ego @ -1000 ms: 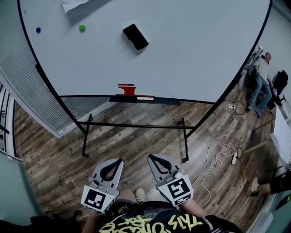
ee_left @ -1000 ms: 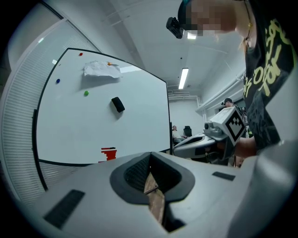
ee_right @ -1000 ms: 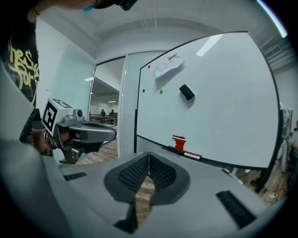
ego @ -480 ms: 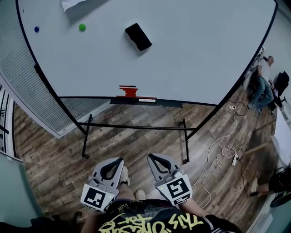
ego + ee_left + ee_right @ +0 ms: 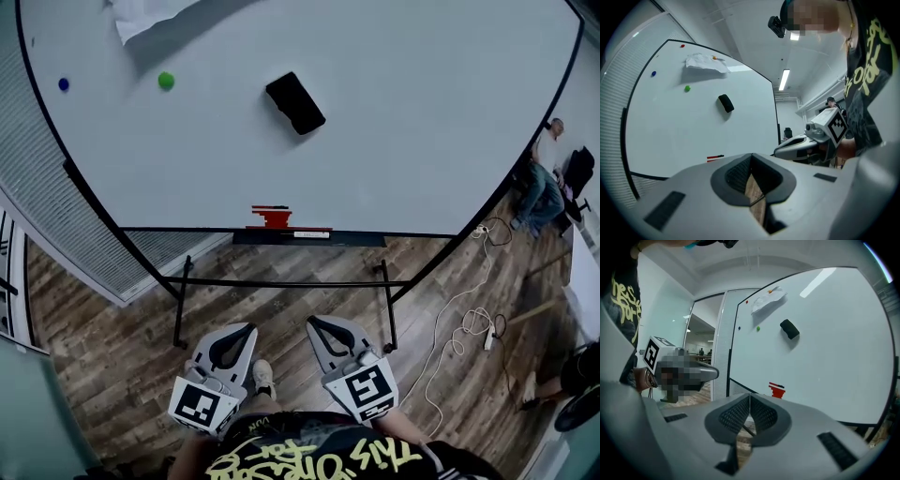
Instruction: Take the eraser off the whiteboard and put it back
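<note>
Both grippers are low by our body and well apart from the whiteboard (image 5: 422,112). The left gripper (image 5: 239,336) is closed with nothing in it, and the right gripper (image 5: 319,326) is closed and empty too. The black eraser (image 5: 295,103) sits tilted on the board's face, up near the middle. It looks like we have not got to it yet. What could go wrong? If a gripper comes to the eraser with its jaws closed, it could only poke it, and the eraser might slide or drop to the wooden floor (image 5: 112,328). A hard push might also make the board shake, since it stands on a thin black frame (image 5: 281,283). Our feet could bump that frame's low bar if we step in too close. A white cable (image 5: 459,319) lies on the floor off to the right, so that side is one to stay away from. There is good room, though. The floor between us and the board is open, and the board is bare all around the eraser. The green magnet (image 5: 166,81), the blue magnet (image 5: 63,83) and the sheet of paper (image 5: 141,14) are far off to the upper left. The tray with the red markers (image 5: 272,217) is well below the eraser — nothing crowds it.
</note>
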